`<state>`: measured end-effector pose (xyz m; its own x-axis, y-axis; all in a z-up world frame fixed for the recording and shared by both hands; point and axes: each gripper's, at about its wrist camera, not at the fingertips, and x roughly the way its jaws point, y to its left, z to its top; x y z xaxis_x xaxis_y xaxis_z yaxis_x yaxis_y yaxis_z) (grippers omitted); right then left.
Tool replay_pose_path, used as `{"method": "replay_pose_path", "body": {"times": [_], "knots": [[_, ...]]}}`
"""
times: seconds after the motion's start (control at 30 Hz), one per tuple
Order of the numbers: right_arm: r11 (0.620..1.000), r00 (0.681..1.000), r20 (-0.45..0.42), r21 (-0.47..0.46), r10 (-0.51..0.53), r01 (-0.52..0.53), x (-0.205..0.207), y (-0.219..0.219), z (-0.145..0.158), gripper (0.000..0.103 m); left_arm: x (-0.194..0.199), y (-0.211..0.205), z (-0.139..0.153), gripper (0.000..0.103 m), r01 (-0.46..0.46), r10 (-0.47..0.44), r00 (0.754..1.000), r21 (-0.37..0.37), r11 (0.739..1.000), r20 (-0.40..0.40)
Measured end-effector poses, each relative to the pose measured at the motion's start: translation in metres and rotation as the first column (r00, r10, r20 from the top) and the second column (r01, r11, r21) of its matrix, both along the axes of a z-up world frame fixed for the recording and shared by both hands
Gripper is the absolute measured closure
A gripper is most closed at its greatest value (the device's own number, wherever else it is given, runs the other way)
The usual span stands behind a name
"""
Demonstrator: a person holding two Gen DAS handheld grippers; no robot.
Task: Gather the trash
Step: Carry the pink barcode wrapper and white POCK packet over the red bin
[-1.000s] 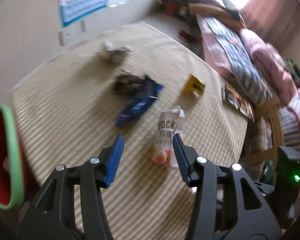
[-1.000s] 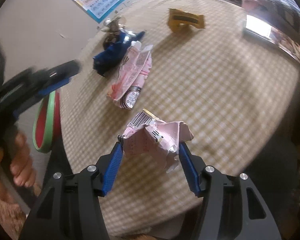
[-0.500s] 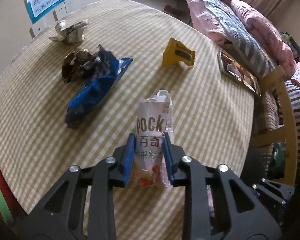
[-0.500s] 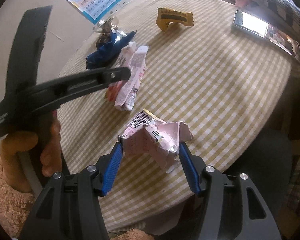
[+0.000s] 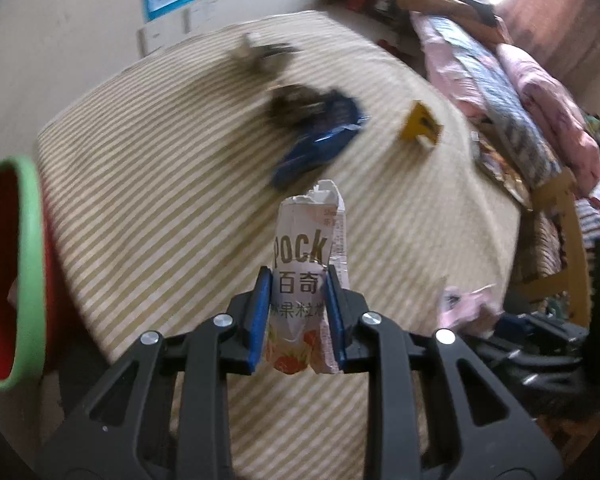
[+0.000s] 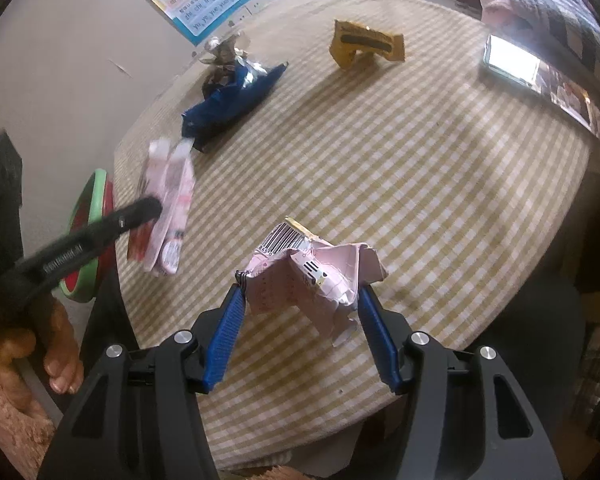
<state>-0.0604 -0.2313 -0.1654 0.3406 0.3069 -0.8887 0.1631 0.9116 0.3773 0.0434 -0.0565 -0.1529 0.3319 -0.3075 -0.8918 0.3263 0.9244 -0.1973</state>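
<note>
My left gripper [image 5: 298, 312] pinches the Pocky packet [image 5: 306, 276]; right gripper [image 6: 300, 336] clamps crumpled pink wrapper [image 6: 312, 276] — flimsy foil may slip short of the bin [image 5: 26, 272].

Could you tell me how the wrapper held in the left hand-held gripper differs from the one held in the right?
The Pocky packet is a long, fairly flat sleeve; the pink wrapper is crumpled into a wide wad. The packet shows large lettering and fruit pictures; the pink one shows a barcode. The left hand-held gripper pinches narrowly; the right hand-held gripper stands wider. Both are clamped and clear of the table.
</note>
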Motion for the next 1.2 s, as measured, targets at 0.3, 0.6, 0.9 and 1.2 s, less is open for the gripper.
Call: {"method": "replay_pose_path", "body": {"times": [0.3,0.6,0.9,1.2], "knots": [[0.999,0.999,0.023,-0.017,0.045,-0.045,0.009,0.018,0.010,0.046,0.004,0.045,0.004,0.077,-0.140,0.140,0.990,-0.031,0.990,-0.007],[0.993,0.992,0.048,-0.030,0.113,-0.111,0.018,0.043,0.022,0.046,0.004,0.052,0.003,0.077,-0.166,0.166,0.986,-0.038,0.985,-0.010],[0.990,0.988,0.058,-0.033,0.140,-0.138,0.024,0.058,0.028,0.046,0.004,0.059,0.011,0.077,-0.188,0.188,0.982,-0.068,0.980,-0.003],[0.983,0.981,0.070,-0.031,0.181,-0.179,0.032,0.077,0.033,0.046,0.006,0.074,0.020,0.077,-0.232,0.233,0.972,-0.098,0.968,0.002]]}}
